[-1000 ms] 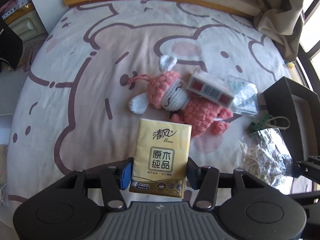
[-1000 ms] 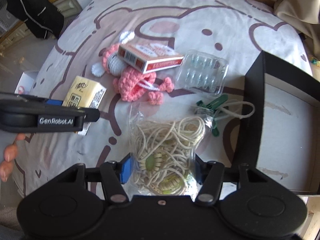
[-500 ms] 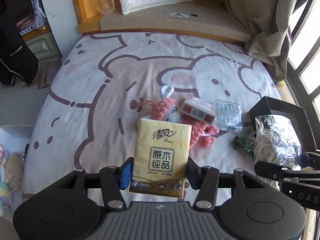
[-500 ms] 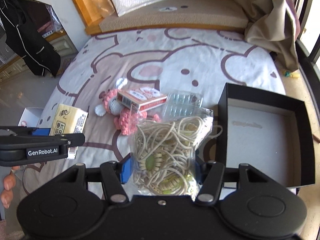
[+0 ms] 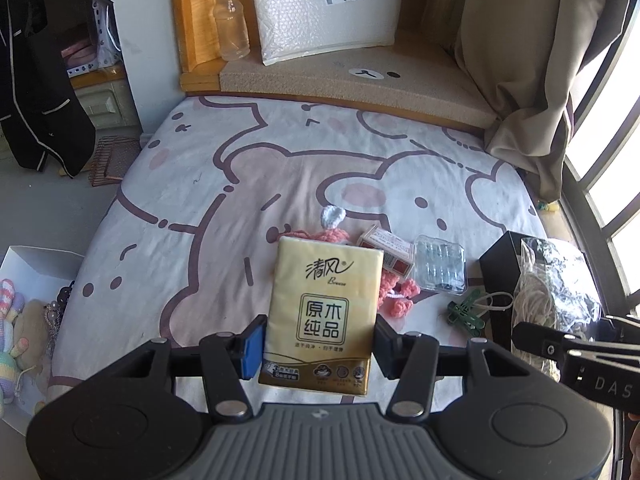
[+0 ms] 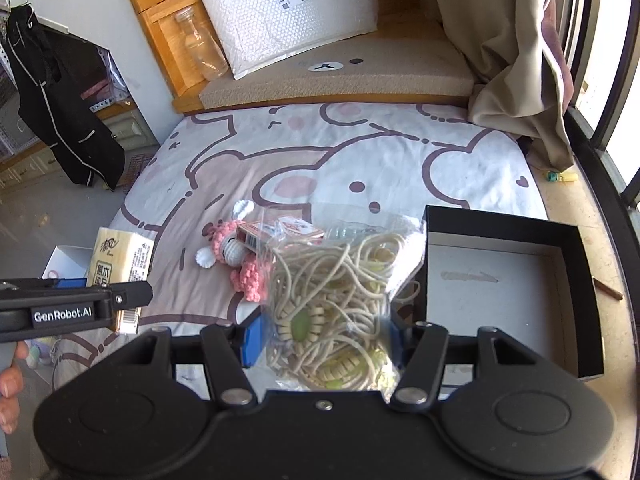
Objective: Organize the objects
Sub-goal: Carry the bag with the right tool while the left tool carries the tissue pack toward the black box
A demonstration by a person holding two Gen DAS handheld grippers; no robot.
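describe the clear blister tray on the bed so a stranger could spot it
On the bear-print bedsheet, look just left of the black box. The blister tray lies beside the red-and-white carton; it alone is see-through plastic with rows of small pockets.

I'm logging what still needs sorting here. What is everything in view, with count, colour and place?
tissue pack: 1, yellow-gold, held in left gripper above the bed
bag of cords: 1, clear with beige cords, held in right gripper
crochet doll: 1, pink and white, on the bed sheet
card box: 1, red and white, lying on the doll
blister tray: 1, clear, beside the card box
clothespin: 1, green, on the sheet by the black box
black box: 1, open, empty, right edge of bed
bubble mailer: 1, white, on the ledge
bottle: 1, clear, on the ledge
left gripper: black, gripping
right gripper: black, gripping
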